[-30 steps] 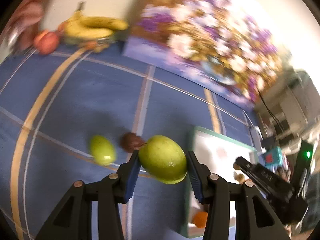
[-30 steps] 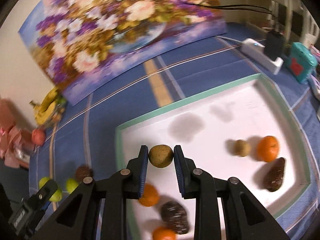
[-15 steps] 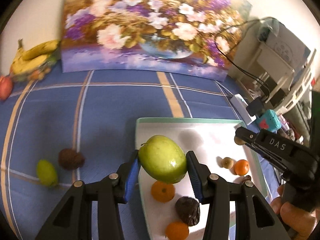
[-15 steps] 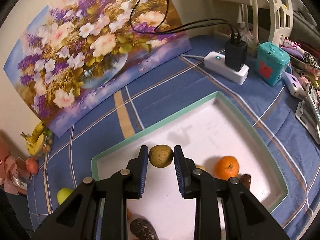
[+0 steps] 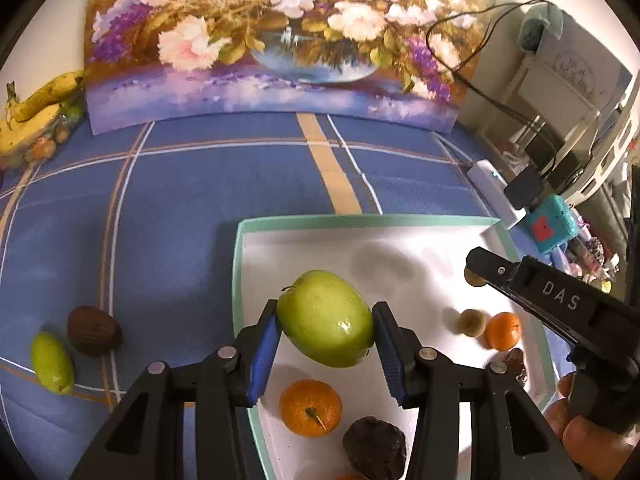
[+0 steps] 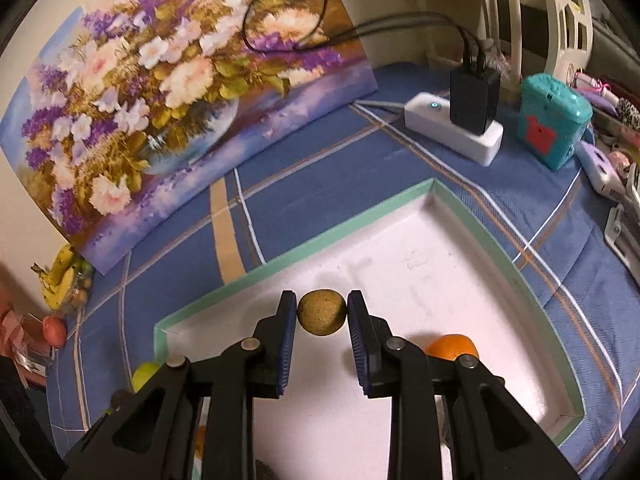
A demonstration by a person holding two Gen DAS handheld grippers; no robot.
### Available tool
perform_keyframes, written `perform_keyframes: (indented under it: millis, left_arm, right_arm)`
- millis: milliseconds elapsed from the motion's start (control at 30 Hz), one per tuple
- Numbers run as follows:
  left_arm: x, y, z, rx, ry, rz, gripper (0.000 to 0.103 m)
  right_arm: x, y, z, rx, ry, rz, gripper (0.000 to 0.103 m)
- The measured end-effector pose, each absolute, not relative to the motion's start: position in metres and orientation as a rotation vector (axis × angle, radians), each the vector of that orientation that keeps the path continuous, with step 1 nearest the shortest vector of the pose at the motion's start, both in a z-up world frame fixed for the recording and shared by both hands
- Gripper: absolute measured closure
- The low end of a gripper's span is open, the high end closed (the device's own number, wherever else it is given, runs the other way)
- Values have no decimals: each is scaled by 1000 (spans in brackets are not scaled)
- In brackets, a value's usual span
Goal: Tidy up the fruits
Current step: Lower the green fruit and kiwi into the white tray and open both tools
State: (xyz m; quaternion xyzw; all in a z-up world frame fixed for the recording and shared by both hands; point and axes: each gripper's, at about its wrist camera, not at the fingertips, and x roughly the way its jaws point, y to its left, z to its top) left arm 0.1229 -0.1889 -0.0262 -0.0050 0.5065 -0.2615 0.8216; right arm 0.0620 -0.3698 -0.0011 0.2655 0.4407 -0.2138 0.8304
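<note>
My left gripper (image 5: 326, 344) is shut on a green apple (image 5: 326, 318) and holds it above the near left part of the white tray (image 5: 400, 222). In the tray lie an orange (image 5: 310, 407), a dark fruit (image 5: 374, 454), a small brown fruit (image 5: 472, 322) and another orange (image 5: 503, 331). My right gripper (image 6: 322, 320) is shut on a small round brown fruit (image 6: 322, 312) above the same tray (image 6: 320, 256); an orange (image 6: 452, 346) lies under it. The right gripper also shows in the left wrist view (image 5: 476, 276).
On the blue cloth left of the tray lie a green fruit (image 5: 52, 362) and a dark brown fruit (image 5: 94, 330). Bananas (image 5: 36, 108) sit far left. A flower painting (image 5: 280, 40) stands at the back. A power strip (image 6: 454, 134) and teal box (image 6: 554, 120) lie to the right.
Both grippers moved with their fruits over the tray. The left view swung right from the cloth onto the tray. The right gripper moved toward the tray's far right corner.
</note>
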Motion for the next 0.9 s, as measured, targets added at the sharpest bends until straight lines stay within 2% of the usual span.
perform_keyframes:
  millis: [300, 767, 900]
  left_arm:
    - [123, -193, -41, 11, 1123, -548, 54]
    - [123, -194, -44, 14, 1133, -545, 53]
    - [123, -195, -38, 20, 1120, -548, 38]
  right_arm:
    - [64, -371, -27, 563, 999, -453, 76]
    - [68, -365, -31, 514, 1017, -445, 76]
    - [69, -364, -32, 502, 1018, -450, 75]
